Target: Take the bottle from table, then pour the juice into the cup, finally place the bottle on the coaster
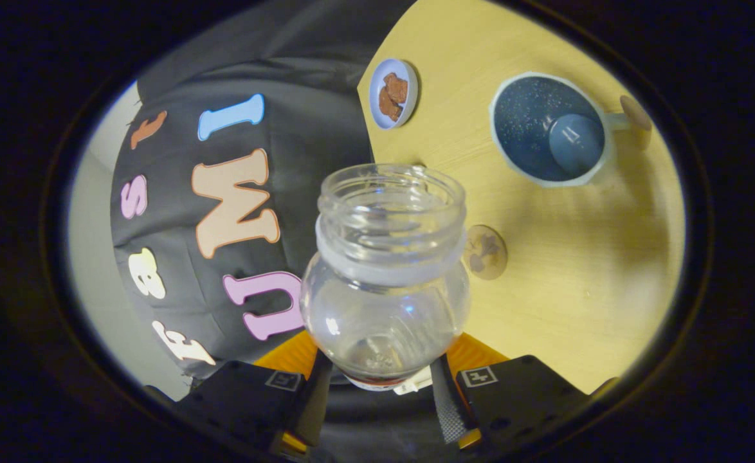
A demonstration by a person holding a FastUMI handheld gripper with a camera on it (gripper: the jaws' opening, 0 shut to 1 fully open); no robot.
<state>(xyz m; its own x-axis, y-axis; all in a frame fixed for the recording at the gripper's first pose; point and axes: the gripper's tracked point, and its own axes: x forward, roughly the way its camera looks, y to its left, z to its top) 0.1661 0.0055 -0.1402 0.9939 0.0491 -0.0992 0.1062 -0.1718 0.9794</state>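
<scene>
Hand-held gripper (377, 379) gripping a clear plastic bottle (387, 283) by its lower body, one finger (313, 399) pressed against each side. The bottle points forward along the fingers, so its open mouth faces away from them. No cap is fitted. The neck is wide and carries screw threads, with a cloudy collar ring just below them. Under the collar the body swells into a rounded shoulder, and the walls are transparent enough to show the cloth and the wood behind. A thin reddish band and a strip of white label show at the base, close between the fingers. Whether any juice remains inside cannot be told.

The whole scene appears tipped, the wooden tabletop (564, 276) lying beyond the bottle and the booth's dark cloth wall (287, 141) on the other side of it. The bottle is held clear of the tabletop, over its edge near the cloth.

A cup (548, 128) stands well inside the tabletop, beyond the bottle's mouth and apart from it. It is pale outside, speckled dark blue inside, with a handle on its far side; its opening faces the gripper.

A small round coaster (485, 252) with a faint pattern lies flat on the wood, appearing just beside the bottle's neck.

A small light-blue dish (392, 94) holding brown pieces sits at the tabletop's edge next to the cloth wall.
</scene>
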